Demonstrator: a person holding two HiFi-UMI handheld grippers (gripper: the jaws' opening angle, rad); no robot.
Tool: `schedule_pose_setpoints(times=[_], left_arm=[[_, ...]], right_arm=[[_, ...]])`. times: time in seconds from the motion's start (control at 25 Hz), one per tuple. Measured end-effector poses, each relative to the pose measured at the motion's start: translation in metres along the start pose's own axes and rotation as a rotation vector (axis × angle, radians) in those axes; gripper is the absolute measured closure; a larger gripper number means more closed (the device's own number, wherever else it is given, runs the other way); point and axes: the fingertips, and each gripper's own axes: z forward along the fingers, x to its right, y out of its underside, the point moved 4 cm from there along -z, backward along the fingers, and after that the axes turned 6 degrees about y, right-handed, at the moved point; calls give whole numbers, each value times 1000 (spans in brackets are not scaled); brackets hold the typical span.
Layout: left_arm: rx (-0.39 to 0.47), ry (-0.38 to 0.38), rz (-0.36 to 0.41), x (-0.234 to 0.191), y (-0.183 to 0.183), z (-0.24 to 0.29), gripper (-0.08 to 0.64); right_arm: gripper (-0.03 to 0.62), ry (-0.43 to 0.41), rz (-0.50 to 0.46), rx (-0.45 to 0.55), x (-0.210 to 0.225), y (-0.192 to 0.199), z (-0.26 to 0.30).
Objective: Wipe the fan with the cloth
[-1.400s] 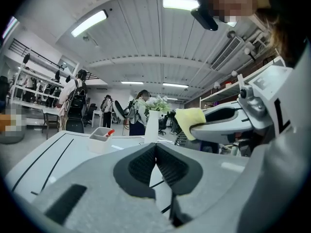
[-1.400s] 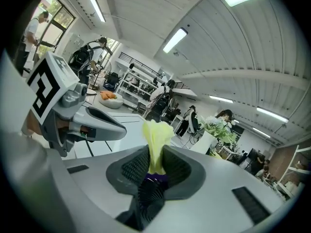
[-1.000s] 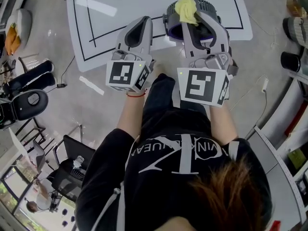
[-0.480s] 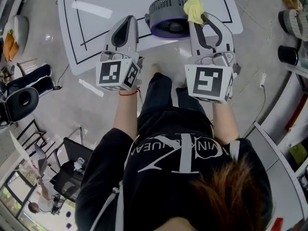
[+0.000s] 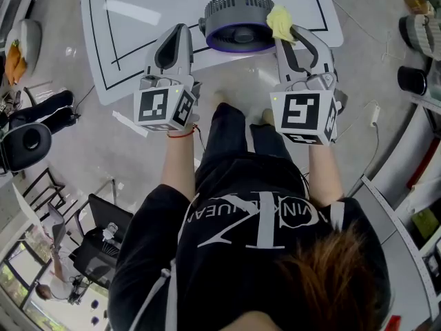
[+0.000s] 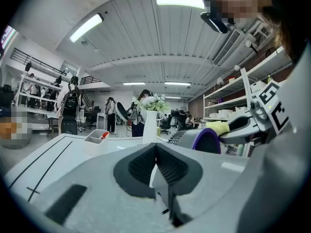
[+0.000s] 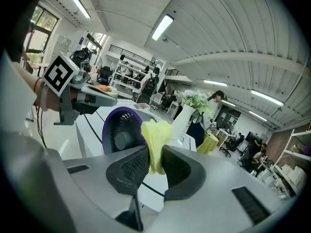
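A small grey fan [image 5: 236,21] with a purple rim stands near the front edge of the white table [image 5: 138,47]; its grille faces me in the right gripper view [image 7: 120,134]. My right gripper [image 5: 285,27] is shut on a yellow cloth [image 5: 280,19], which sticks up between its pads [image 7: 156,142] just right of the fan's rim. My left gripper [image 5: 176,43] hovers left of the fan over the table's edge, its jaws pressed together with nothing in them [image 6: 156,164]. The fan's purple rim [image 6: 206,141] and the cloth [image 6: 216,127] show at the right of the left gripper view.
A white vase with greenery [image 6: 149,125] and a small desk tray [image 6: 95,140] stand farther back on the table. Black lines mark the tabletop. Black chairs [image 5: 31,140] stand on the floor at left, shelving [image 5: 420,40] at right. People stand in the background of the room.
The right gripper with the cloth has slid from over the top of the fan to its right side and lower. The left gripper has stayed beside the fan.
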Motion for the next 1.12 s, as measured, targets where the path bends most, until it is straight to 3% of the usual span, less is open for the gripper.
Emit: schedule_pose_setpoints(times=[0.28, 0.56, 0.72, 0.96, 1.12], left_arm=[[11, -64, 6, 9, -1, -10, 551], [51, -163, 4, 29, -5, -24, 552], [65, -193, 1, 40, -5, -35, 551], [88, -167, 21, 41, -18, -43, 551], [100, -152, 11, 19, -26, -44, 551]], right_arm=[[520, -49, 13, 20, 2, 14, -2], [518, -127, -76, 78, 9, 12, -1], [517, -150, -70, 162, 9, -6, -9], [511, -146, -228, 251, -5, -46, -12], [508, -161, -262, 270, -21, -75, -1]])
